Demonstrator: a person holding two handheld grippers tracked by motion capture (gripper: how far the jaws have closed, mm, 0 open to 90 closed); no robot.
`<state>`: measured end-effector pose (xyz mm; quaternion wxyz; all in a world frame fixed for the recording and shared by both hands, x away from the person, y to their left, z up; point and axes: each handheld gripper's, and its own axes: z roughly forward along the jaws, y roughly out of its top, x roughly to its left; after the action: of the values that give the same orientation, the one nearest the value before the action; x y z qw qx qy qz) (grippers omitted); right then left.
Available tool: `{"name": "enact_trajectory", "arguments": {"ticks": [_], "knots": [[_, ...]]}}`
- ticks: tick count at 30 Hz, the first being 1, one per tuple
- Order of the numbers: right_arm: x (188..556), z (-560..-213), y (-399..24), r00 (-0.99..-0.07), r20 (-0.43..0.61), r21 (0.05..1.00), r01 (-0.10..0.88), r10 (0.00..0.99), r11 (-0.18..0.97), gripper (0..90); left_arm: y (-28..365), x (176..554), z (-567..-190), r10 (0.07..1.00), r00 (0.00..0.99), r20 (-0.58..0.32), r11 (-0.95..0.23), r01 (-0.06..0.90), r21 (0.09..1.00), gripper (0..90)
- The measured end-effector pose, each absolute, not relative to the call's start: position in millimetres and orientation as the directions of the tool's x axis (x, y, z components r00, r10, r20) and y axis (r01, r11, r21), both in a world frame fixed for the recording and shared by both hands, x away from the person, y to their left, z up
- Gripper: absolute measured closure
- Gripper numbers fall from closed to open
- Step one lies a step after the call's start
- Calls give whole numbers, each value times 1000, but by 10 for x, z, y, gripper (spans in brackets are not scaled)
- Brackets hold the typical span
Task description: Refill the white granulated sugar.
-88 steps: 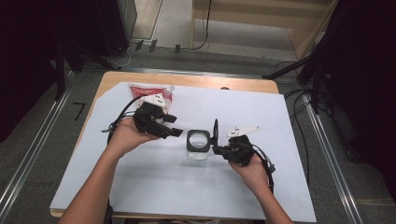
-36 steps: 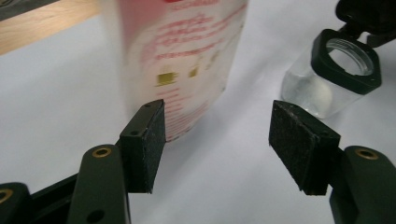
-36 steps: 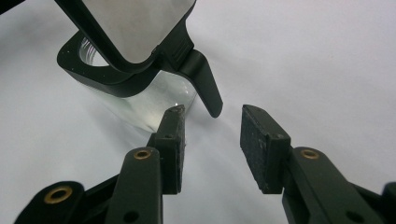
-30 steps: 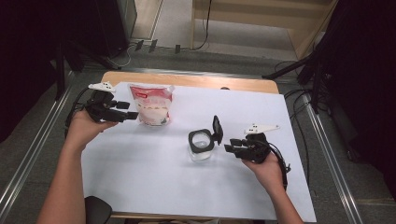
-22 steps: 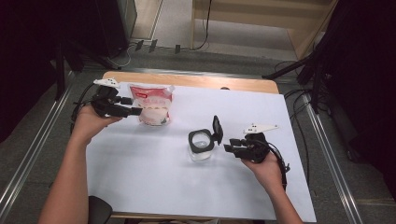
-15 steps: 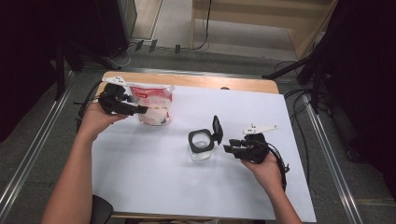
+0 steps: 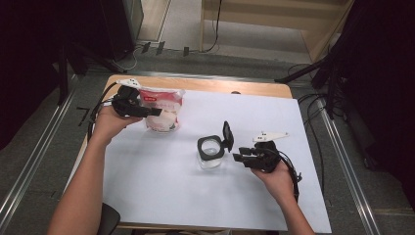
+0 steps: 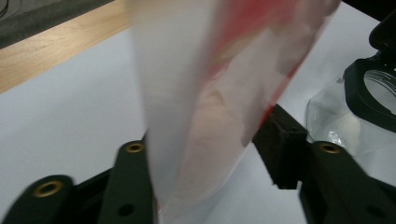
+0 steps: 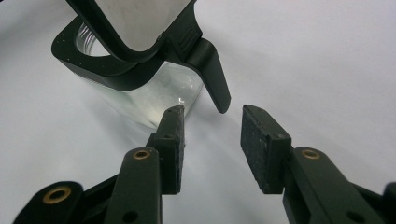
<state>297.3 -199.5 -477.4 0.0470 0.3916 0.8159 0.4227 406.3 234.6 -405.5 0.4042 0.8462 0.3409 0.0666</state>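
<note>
Moving in from the table's left edge, the left gripper [image 7: 155, 112] reached the crinkly red-and-white plastic bag [image 7: 164, 110], jaws spread around it. Right of the bag stood the clear jar [image 7: 211, 152], black lid flipped up; beside it, the right gripper [image 7: 236, 157] hung half-open, empty.

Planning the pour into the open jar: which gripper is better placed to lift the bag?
Left. The left gripper already has its jaws around the bag at the table's far-left end. The right gripper sits open beside the jar, far from the bag.
</note>
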Motion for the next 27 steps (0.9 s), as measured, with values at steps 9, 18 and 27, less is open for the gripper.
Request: {"name": "enact_trajectory", "arguments": {"ticks": [9, 18, 27], "knots": [[2943, -4732, -1978, -702, 251, 748, 578, 667, 327, 620, 2302, 3990, -4013, 641, 740, -206, -421, 563, 711, 858], [2876, -4642, -1957, -713, 253, 766, 560, 654, 315, 636, 2269, 3898, -3841, 591, 753, -290, -395, 583, 710, 900], [2770, -4500, -1906, -722, 262, 780, 550, 641, 300, 640, 2270, 3769, -3613, 612, 735, -291, -364, 588, 722, 900]]}}
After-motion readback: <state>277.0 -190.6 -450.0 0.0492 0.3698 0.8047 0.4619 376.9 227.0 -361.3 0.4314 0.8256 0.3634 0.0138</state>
